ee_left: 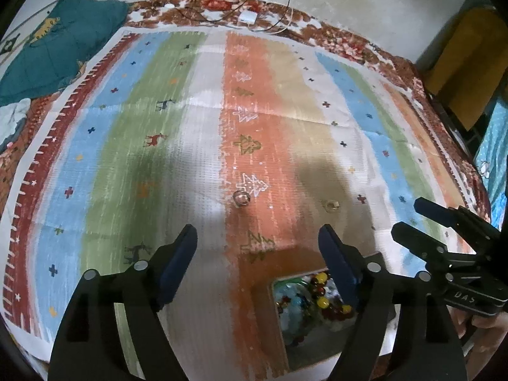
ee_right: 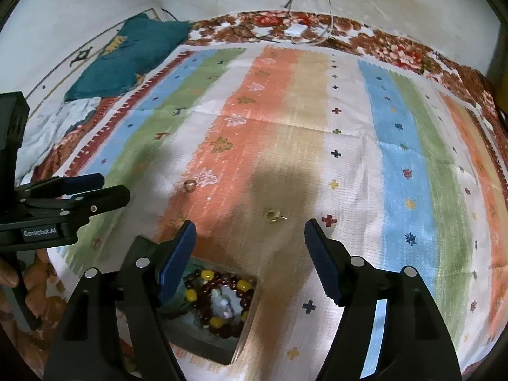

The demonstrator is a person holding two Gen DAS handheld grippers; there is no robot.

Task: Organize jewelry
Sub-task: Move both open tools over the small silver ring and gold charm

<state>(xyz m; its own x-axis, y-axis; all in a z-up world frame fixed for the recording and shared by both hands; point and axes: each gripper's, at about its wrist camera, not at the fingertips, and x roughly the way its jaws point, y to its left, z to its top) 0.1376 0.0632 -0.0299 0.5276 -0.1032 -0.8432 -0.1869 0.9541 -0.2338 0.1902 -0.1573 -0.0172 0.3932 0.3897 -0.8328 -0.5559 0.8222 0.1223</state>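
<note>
On the striped mat (ee_left: 177,120) lie two small rings, a silver ring (ee_left: 242,197) (ee_right: 189,185) and a gold ring (ee_left: 330,204) (ee_right: 272,215). My left gripper (ee_left: 257,231) is open just short of the silver ring, with nothing between its blue pads. My right gripper (ee_right: 250,224) is open too, and the gold ring lies just beyond its tips. A small open box (ee_left: 312,349) (ee_right: 203,343) sits under both grippers and holds a bracelet of red and yellow beads (ee_left: 320,298) (ee_right: 219,285). Each gripper shows in the other's view, the right gripper (ee_left: 408,216) and the left gripper (ee_right: 114,185).
A teal cloth (ee_left: 63,41) (ee_right: 127,60) lies at the far left, off the mat. Cables and a white adapter (ee_left: 247,16) (ee_right: 295,30) rest on the floral cover by the wall. A yellow-brown object (ee_left: 470,50) stands at the far right. A person's hand (ee_right: 35,270) holds the left gripper.
</note>
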